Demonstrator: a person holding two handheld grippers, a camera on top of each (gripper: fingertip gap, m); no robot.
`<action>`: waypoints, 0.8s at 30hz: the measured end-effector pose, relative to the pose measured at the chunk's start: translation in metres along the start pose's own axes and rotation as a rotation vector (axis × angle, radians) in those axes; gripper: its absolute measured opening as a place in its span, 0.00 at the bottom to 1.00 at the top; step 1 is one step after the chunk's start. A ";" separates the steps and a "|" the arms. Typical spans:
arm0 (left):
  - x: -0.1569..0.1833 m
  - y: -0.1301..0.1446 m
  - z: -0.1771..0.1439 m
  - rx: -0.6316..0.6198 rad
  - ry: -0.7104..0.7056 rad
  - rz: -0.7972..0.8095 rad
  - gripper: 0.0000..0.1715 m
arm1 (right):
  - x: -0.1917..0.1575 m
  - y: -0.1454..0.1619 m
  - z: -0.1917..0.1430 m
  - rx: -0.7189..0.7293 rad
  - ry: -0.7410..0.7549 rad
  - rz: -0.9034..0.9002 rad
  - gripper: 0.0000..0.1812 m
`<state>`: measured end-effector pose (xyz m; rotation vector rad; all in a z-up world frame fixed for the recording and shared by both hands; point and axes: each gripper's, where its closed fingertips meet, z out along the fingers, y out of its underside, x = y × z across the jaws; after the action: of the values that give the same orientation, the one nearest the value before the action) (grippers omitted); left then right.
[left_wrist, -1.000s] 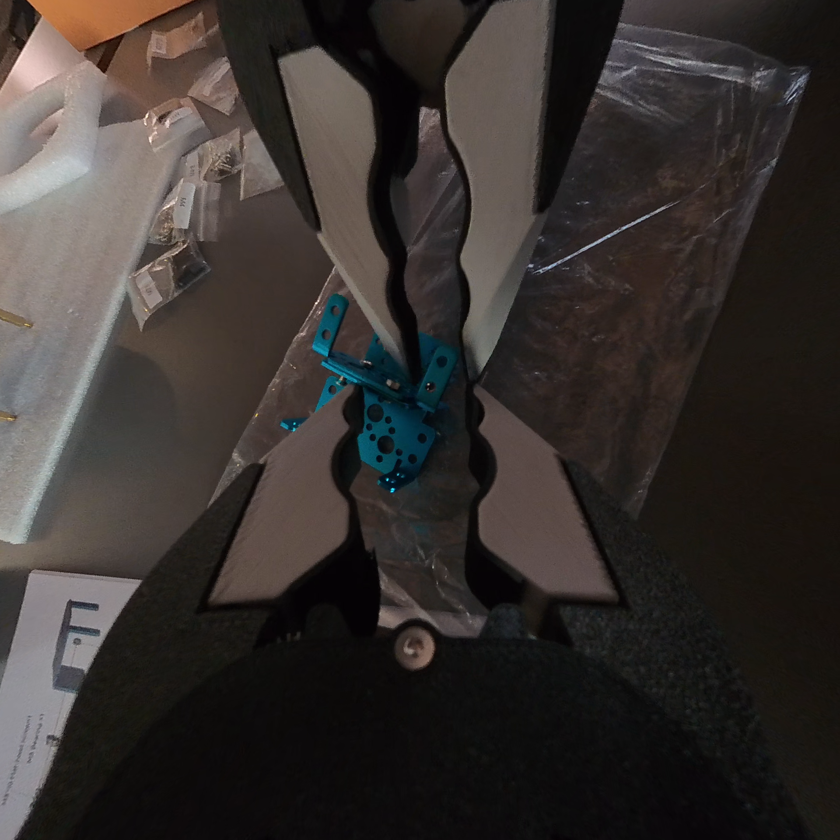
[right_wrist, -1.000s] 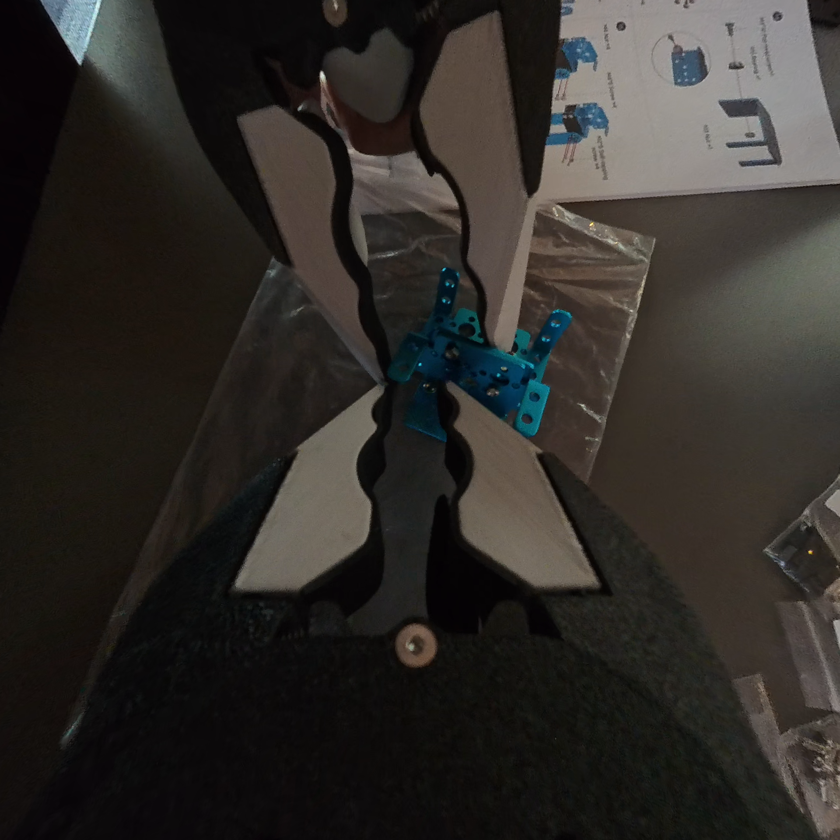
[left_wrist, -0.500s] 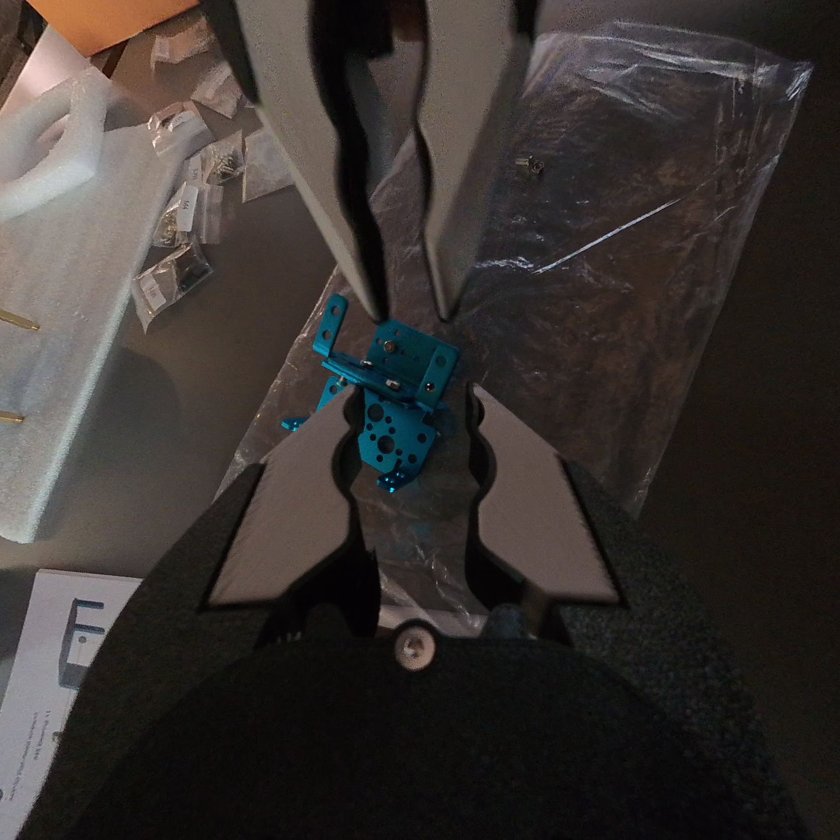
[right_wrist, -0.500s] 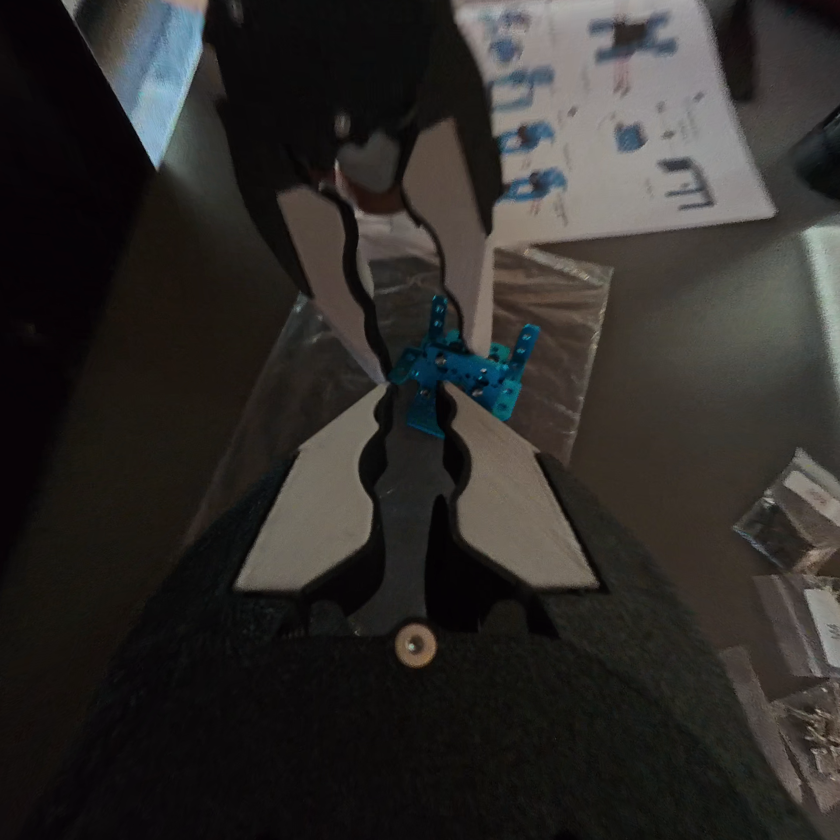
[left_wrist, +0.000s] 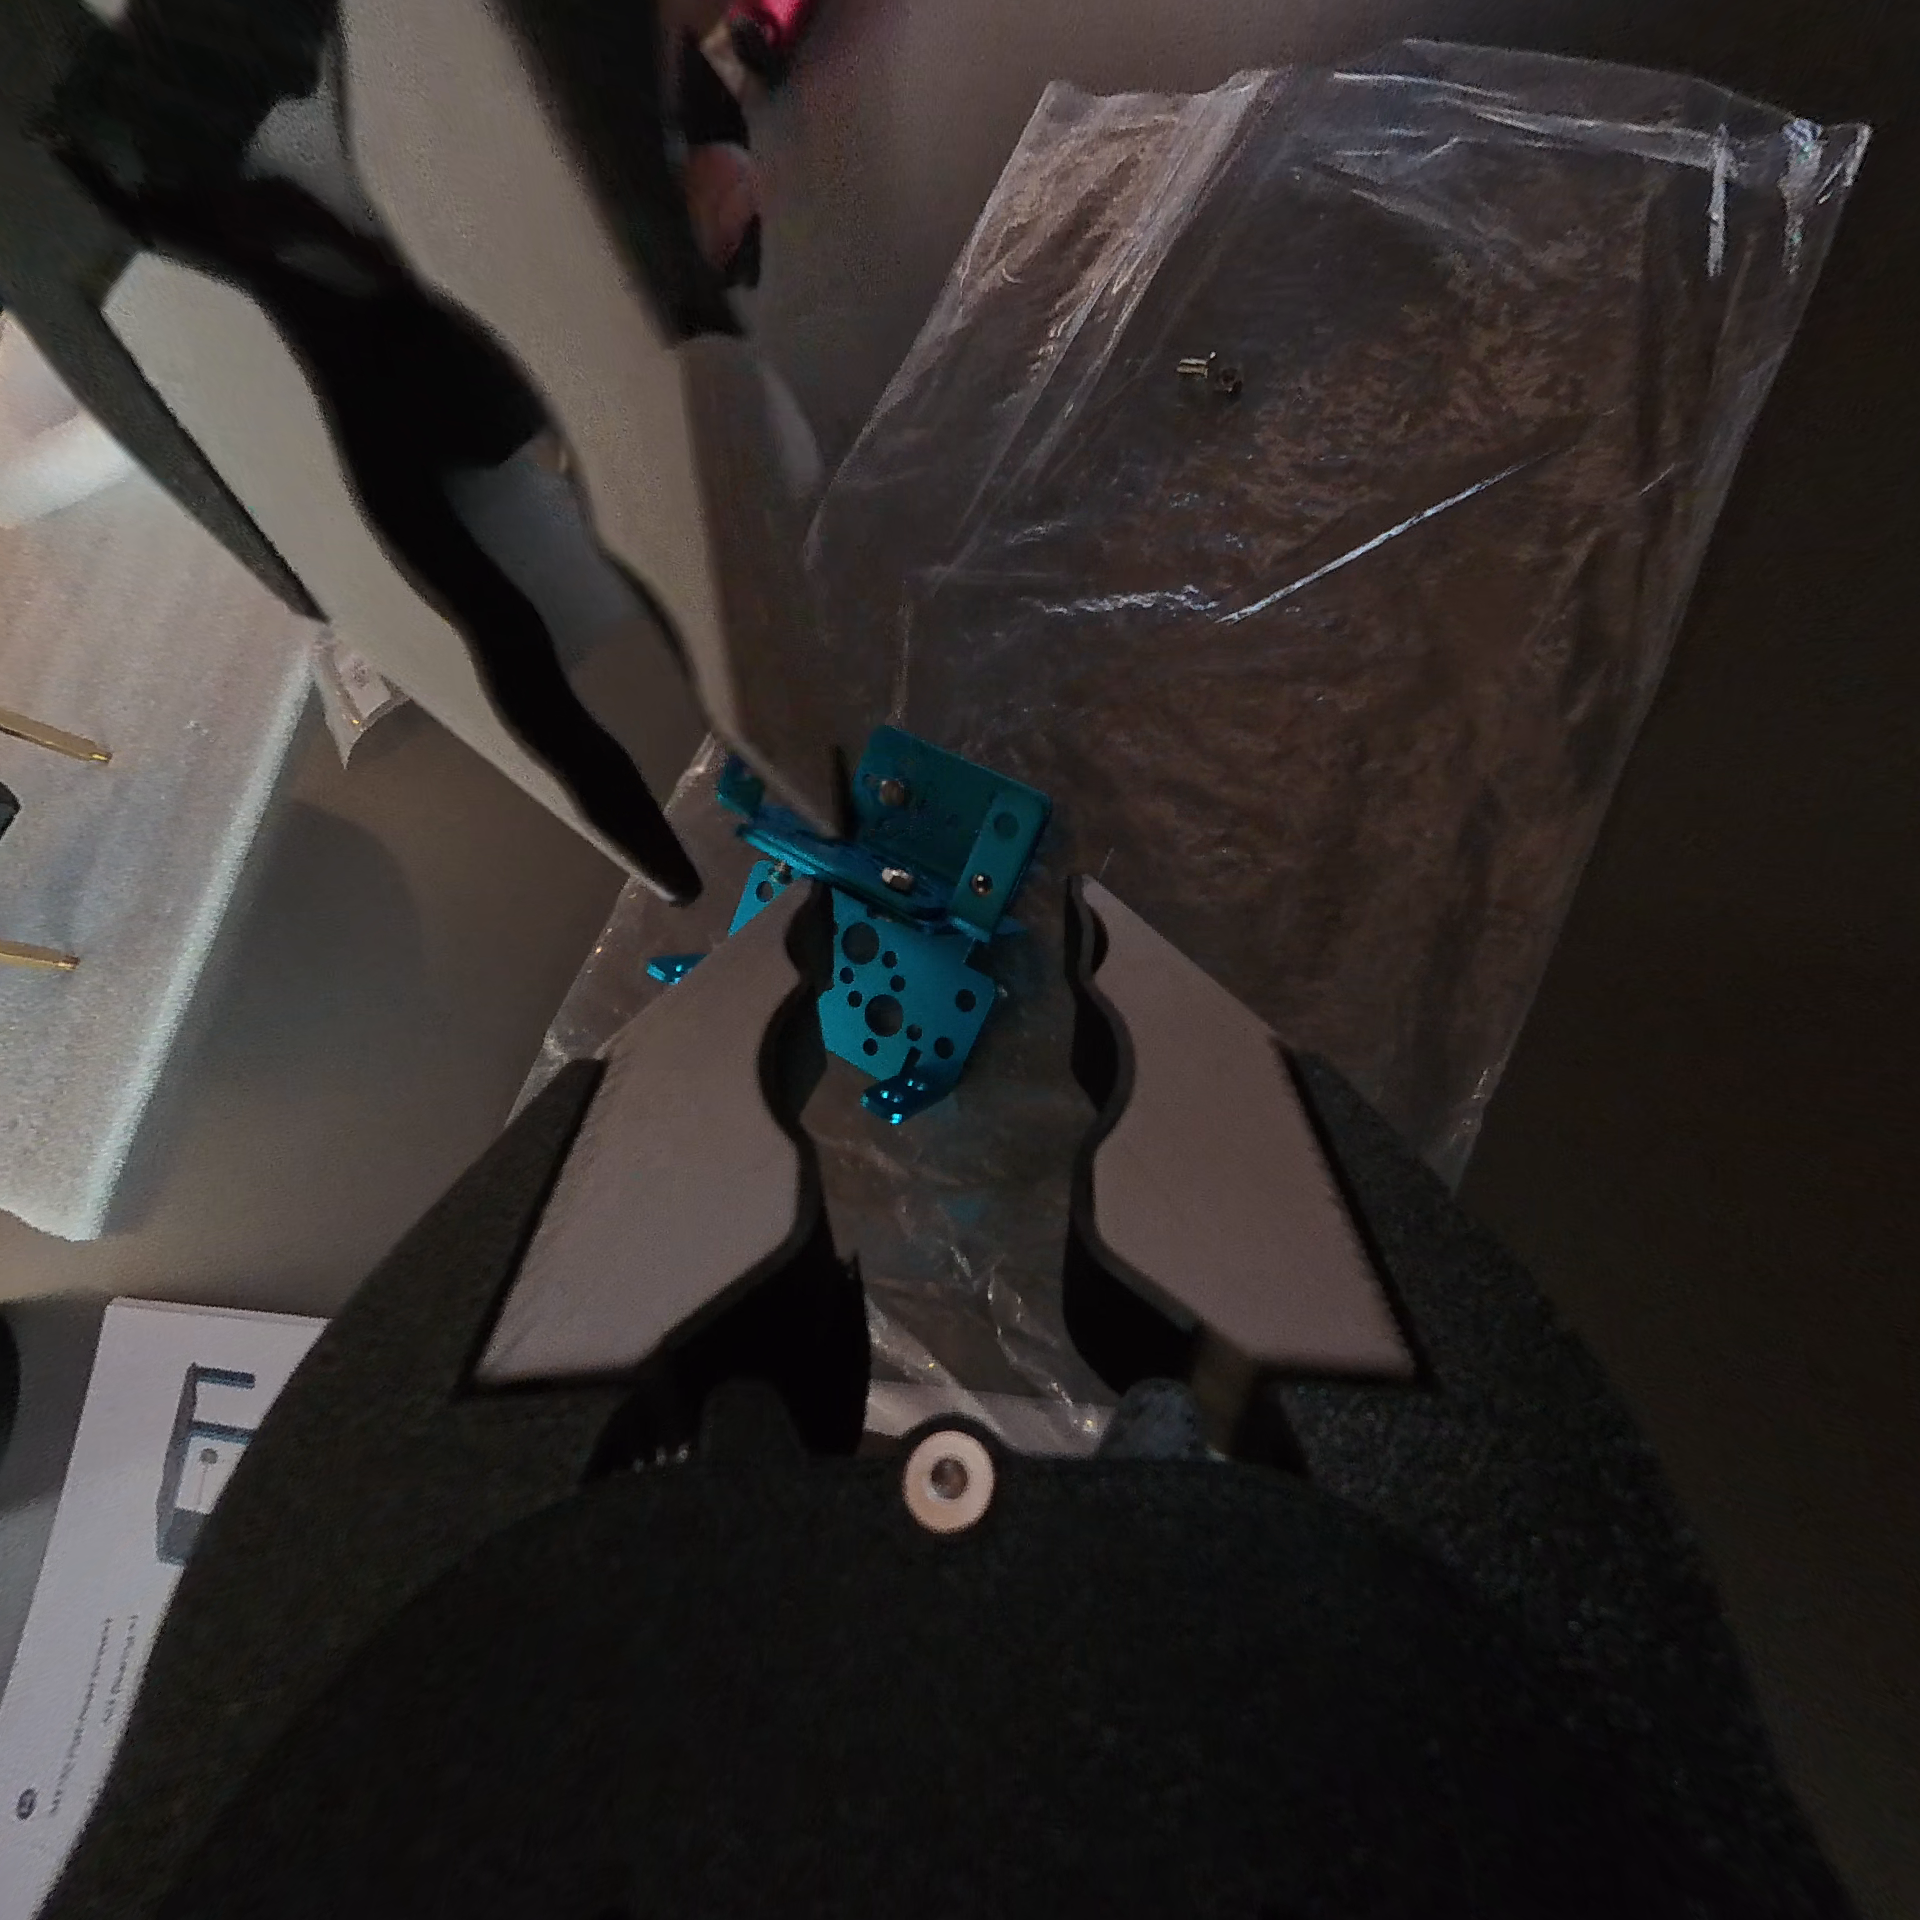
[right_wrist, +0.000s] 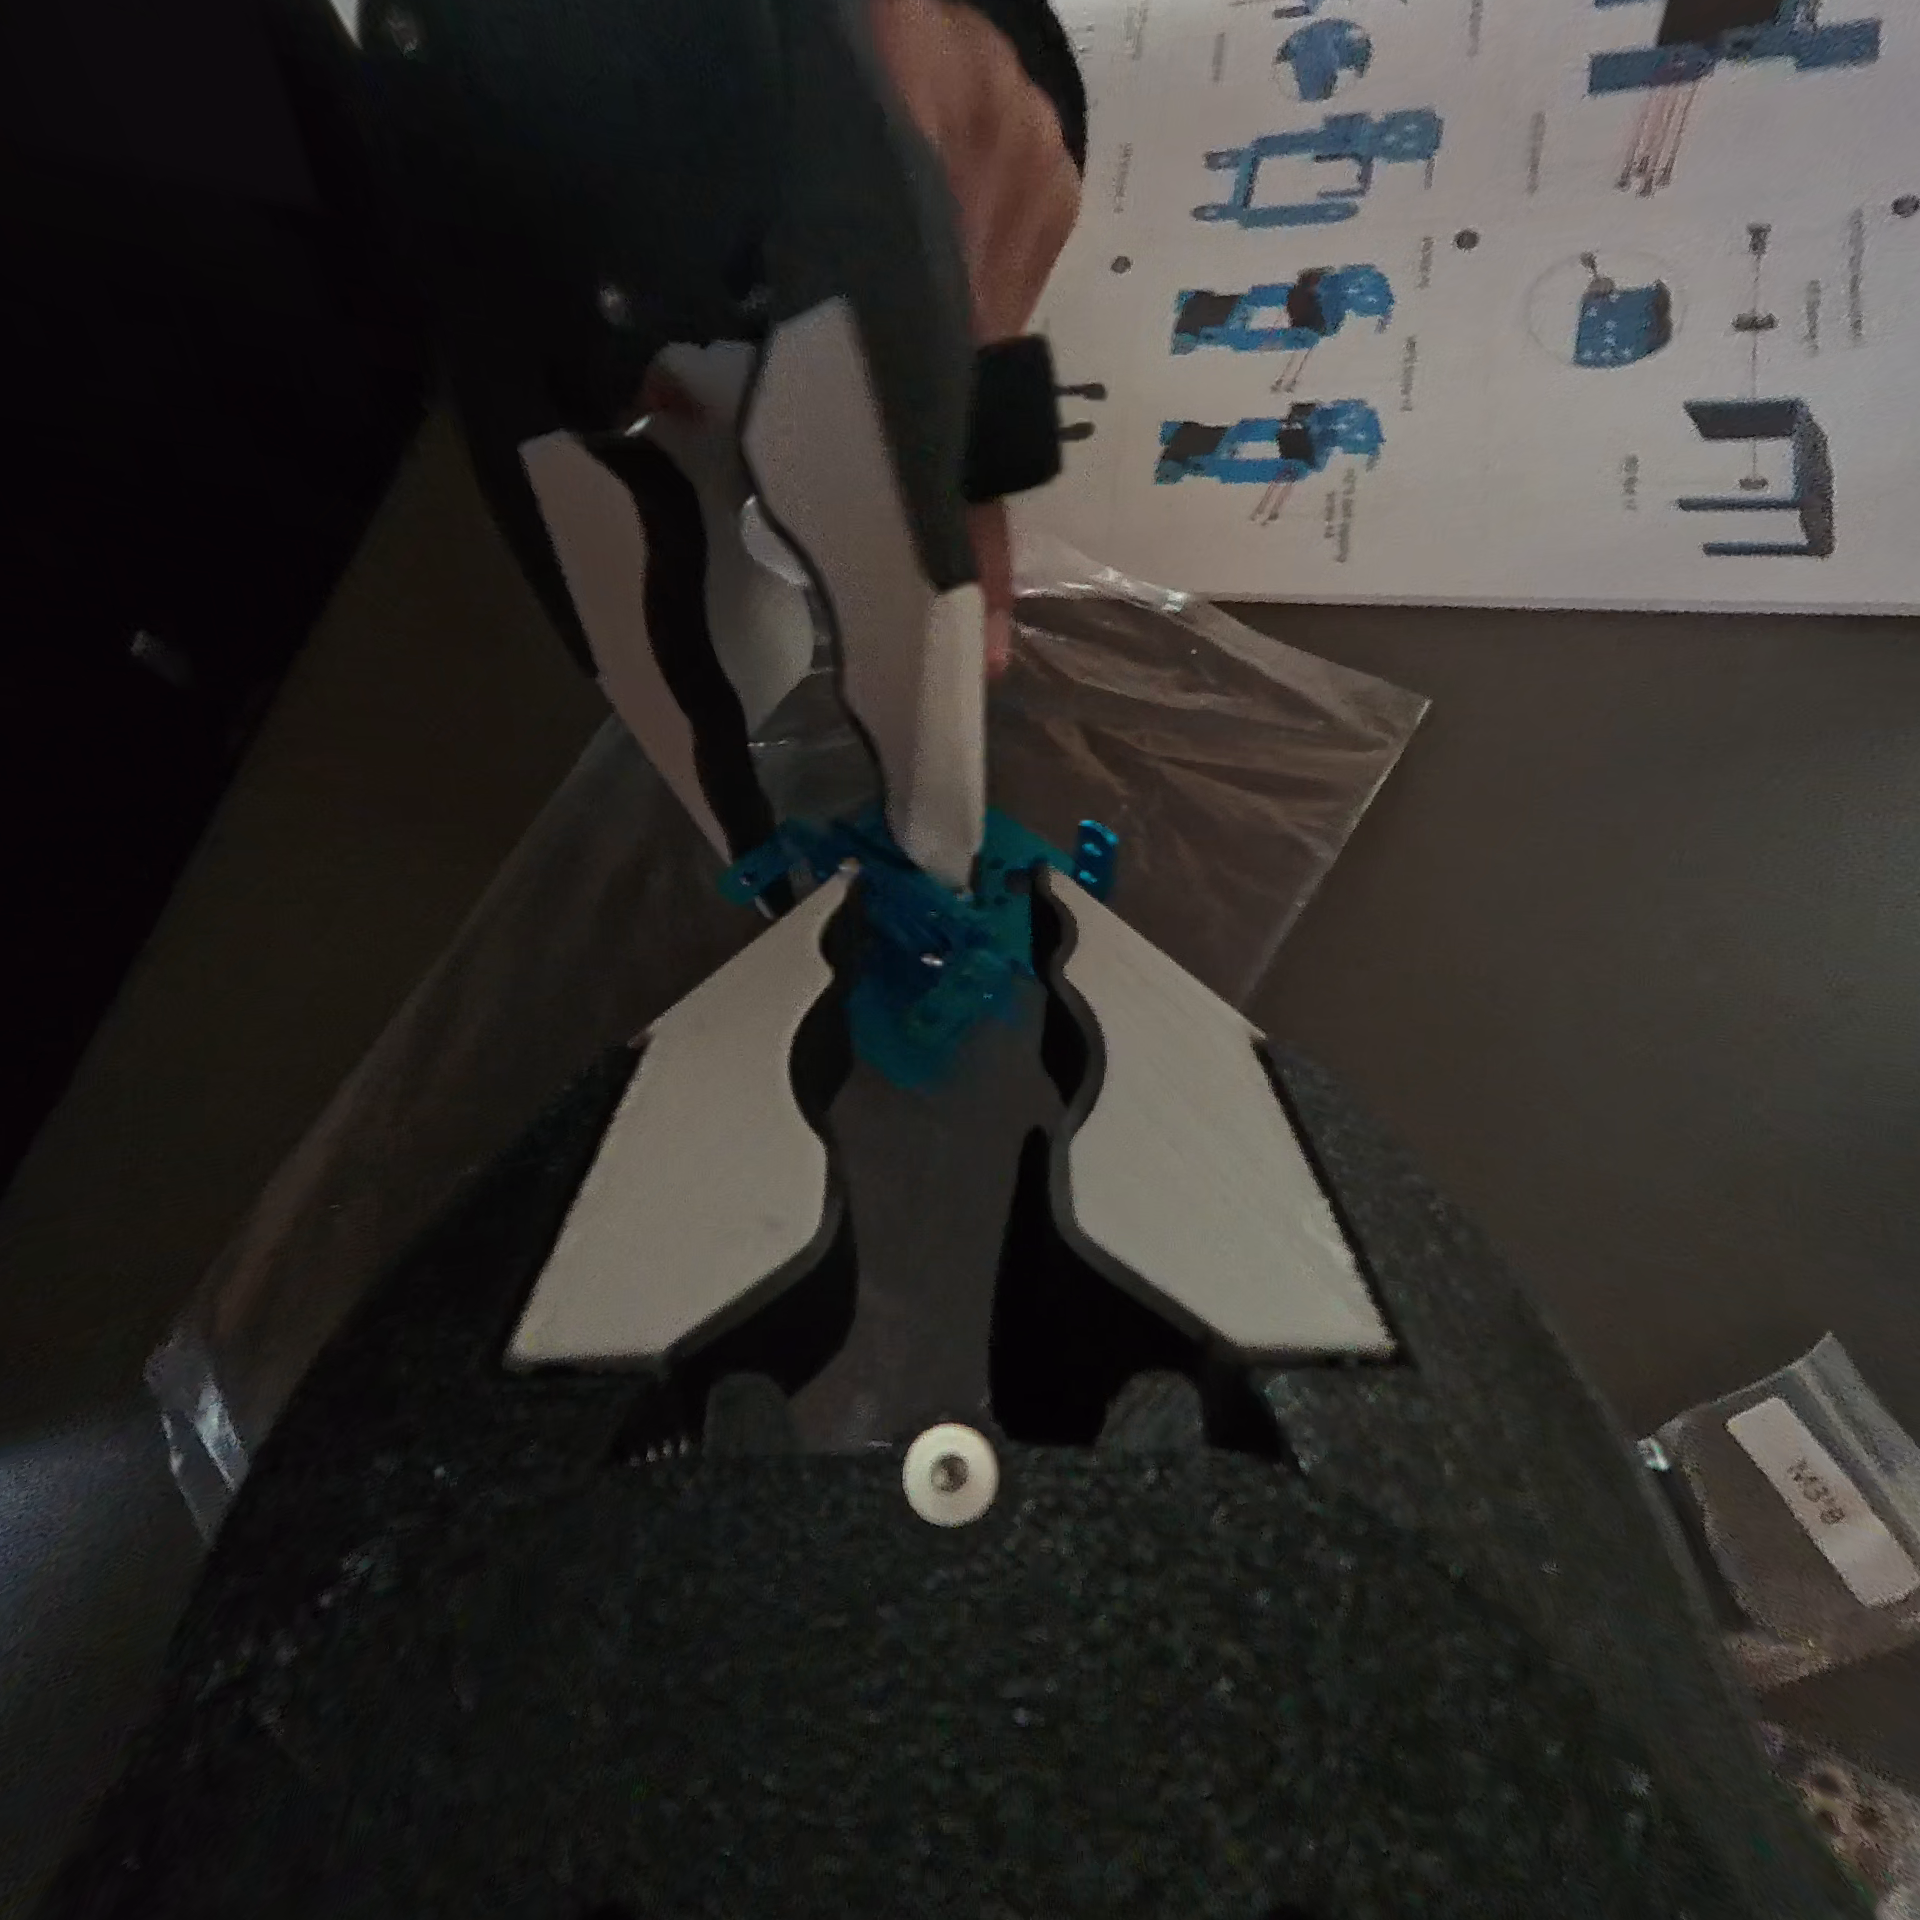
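- Blue anodised metal forms the bracket (left_wrist: 902, 914): several thin bent plates joined by small silver screws, one face drilled with round holes, small tabs jutting at its edges.
- It lies on a clear plastic bag (left_wrist: 1351, 520), crinkled and glossy, spread over a dull brown table (right_wrist: 1610, 935).
- In the left wrist view the left gripper (left_wrist: 930, 914) has its jaws spread wide, the holed plate lying between the fingertips with a gap on the right side; whether the left finger touches it I cannot tell.
- In the right wrist view the right gripper (right_wrist: 940, 883) has its jaws parted about the bracket, which sits between the tips and looks blurred; contact cannot be told.
- Each gripper has flat pale grey fingers with wavy black inner edges, set in a rough black body.
- The two grippers face each other, and each one's fingers reach down to the bracket from the far side, covering part of it.
- Two small loose screws (left_wrist: 1210, 372) lie farther up the bag.
- White foam (left_wrist: 125, 831) lies left of the bag, with a printed sheet (right_wrist: 1558, 312) showing blue diagrams nearby.
- Small bags (right_wrist: 1818, 1538) of parts lie at the right edge of the right wrist view.
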<state>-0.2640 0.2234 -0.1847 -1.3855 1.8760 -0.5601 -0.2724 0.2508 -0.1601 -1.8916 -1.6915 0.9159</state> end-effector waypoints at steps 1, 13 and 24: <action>0.000 0.000 0.000 0.000 0.000 0.000 0.26 | 0.004 0.000 -0.001 0.016 -0.038 0.035 0.12; 0.001 0.000 -0.001 0.003 0.005 -0.002 0.26 | -0.007 -0.007 -0.006 0.128 -0.416 0.200 0.16; 0.001 0.000 -0.001 0.003 0.005 -0.004 0.26 | -0.007 0.002 -0.002 0.082 -0.429 0.192 0.11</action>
<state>-0.2648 0.2226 -0.1845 -1.3870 1.8757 -0.5682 -0.2704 0.2436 -0.1587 -1.9237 -1.6828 1.5344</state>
